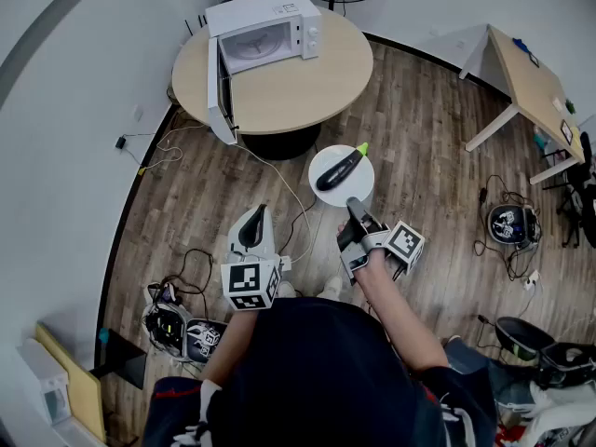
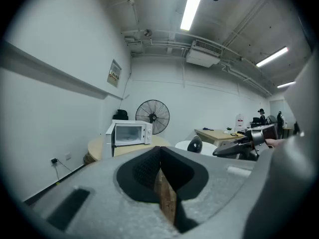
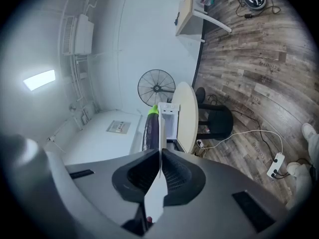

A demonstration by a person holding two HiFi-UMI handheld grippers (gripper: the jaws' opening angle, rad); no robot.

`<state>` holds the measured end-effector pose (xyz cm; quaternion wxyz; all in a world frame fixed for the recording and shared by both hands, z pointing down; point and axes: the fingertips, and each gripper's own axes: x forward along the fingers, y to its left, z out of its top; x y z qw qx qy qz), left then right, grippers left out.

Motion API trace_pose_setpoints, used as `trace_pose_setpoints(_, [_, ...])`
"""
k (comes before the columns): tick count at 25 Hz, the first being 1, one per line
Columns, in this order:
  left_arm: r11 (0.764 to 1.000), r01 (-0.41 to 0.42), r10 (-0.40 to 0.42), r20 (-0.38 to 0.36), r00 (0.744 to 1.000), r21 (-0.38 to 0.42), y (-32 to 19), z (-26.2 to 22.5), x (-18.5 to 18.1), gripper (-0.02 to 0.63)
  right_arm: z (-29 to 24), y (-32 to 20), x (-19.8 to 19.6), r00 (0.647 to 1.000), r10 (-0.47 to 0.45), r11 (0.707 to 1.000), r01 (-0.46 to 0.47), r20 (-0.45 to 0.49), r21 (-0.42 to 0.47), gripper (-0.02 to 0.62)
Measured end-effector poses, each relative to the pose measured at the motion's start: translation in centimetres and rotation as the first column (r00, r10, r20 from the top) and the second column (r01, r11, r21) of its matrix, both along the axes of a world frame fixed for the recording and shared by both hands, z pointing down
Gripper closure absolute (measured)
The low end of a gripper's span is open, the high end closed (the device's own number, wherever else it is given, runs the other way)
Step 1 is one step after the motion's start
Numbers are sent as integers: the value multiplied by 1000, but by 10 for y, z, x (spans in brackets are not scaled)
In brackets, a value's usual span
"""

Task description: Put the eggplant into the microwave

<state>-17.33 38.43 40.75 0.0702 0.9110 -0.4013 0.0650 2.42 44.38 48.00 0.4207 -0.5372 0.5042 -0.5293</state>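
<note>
First, let the left gripper (image 1: 258,217) idle: jaws pressed together, holding nothing, open microwave (image 1: 265,33) far ahead of them on the round bench (image 1: 289,96). Find the eggplant (image 1: 338,169) just ahead of the jaws of the right gripper (image 1: 355,207), lying on the small white bench (image 1: 364,183). Right jaws also together and empty, so spread them wide, straddle the dark middle away from the green cap, then close gently.

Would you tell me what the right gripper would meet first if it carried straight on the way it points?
Most likely the eggplant on the small white table, dead ahead of the right gripper; its height is unclear, so the table's rim might come first.
</note>
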Motion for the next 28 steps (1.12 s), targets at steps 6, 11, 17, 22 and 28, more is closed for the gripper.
trace_pose_setpoints(6, [1000,3,-3,3,1000,2,0,0,2,589,1,0,2,1000,-8,1000,8,-2,-2,574])
trace_pose_setpoints(11, [1000,12,-12,8,1000,0,2,1,4,589,4,-2,2,1000,-26,1000,26,6,-4,573])
trace_pose_setpoints(17, [999,31,-31,18,999,-7,8,4,13,589,6,1,14,999,-35,999,35,23,-2,574])
trace_pose_setpoints(22, [999,50,-50,26,998,-3,18,8,31,589,10,8,32,998,-56,998,55,33,7,574])
trace_pose_setpoints(28, [997,76,-76,31,997,1,32,14,58,589,14,14,53,994,-104,994,103,30,18,574])
